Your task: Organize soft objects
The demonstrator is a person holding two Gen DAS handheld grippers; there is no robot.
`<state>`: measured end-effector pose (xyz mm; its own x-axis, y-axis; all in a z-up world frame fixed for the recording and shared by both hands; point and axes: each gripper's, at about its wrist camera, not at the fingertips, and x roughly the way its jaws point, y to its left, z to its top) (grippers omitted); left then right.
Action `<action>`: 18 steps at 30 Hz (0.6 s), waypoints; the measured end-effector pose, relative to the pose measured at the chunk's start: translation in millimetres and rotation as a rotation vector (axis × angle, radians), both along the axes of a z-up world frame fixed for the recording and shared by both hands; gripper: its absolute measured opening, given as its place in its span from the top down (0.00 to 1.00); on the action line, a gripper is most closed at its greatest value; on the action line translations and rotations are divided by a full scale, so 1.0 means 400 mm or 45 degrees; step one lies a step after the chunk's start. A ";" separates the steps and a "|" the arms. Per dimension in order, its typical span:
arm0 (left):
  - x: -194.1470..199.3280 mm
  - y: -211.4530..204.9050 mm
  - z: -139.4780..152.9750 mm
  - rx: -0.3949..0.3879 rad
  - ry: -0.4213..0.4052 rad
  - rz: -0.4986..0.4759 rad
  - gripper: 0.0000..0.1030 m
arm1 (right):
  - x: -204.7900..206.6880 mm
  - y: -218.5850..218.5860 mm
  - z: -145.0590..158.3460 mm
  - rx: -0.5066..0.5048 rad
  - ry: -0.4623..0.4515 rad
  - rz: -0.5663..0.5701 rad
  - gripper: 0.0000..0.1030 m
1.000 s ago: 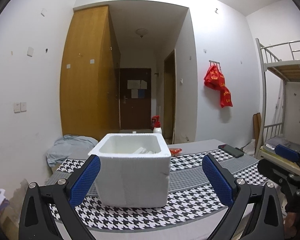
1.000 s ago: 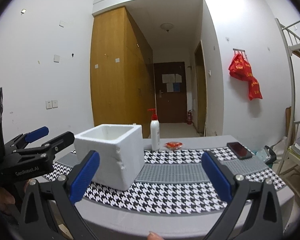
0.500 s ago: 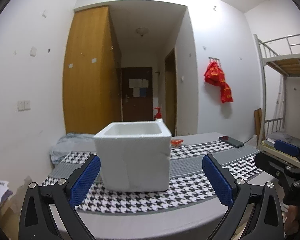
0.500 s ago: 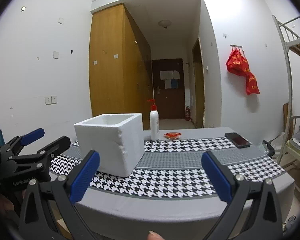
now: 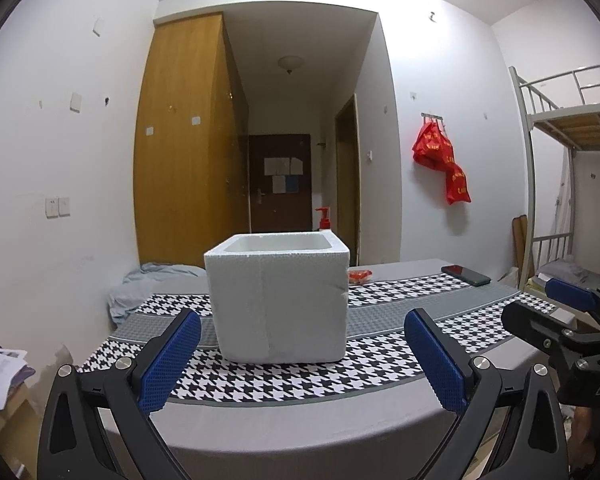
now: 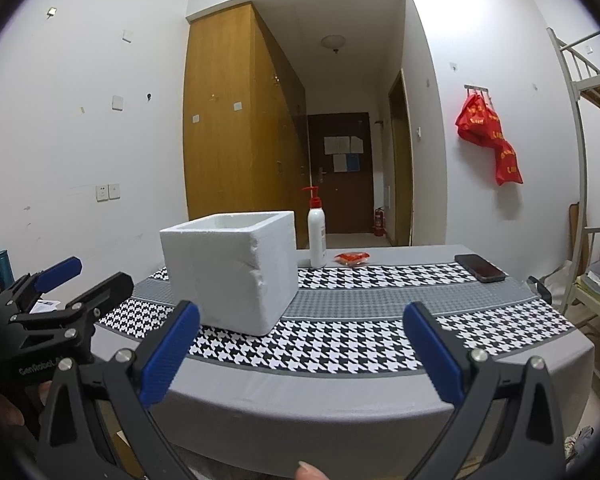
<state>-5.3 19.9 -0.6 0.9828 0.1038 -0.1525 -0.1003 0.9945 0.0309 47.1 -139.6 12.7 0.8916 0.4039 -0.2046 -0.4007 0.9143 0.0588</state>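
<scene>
A white foam box stands on the houndstooth cloth of the table; its inside is hidden from this low angle. My left gripper is open and empty, held off the table's near edge in front of the box. Open and empty too, my right gripper hovers by the near edge, right of the box. A small red packet lies at the back of the table. Each gripper shows in the other's view: the right gripper, the left gripper.
A white pump bottle with a red top stands behind the box. A dark phone lies at the table's far right. A bunk bed is on the right, a blue-grey cloth heap at the left.
Both grippers have dropped lower and drawn back from the table, so the box's inside is hidden now. Their jaws stay open.
</scene>
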 end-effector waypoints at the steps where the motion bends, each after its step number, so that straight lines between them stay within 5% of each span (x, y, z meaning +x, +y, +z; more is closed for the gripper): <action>1: -0.004 0.000 0.001 0.004 -0.007 0.005 0.01 | -0.003 -0.002 0.000 0.001 0.000 0.001 0.00; 18: -0.009 0.003 -0.008 -0.004 0.002 -0.004 0.01 | -0.009 -0.001 -0.005 -0.002 0.009 -0.001 0.00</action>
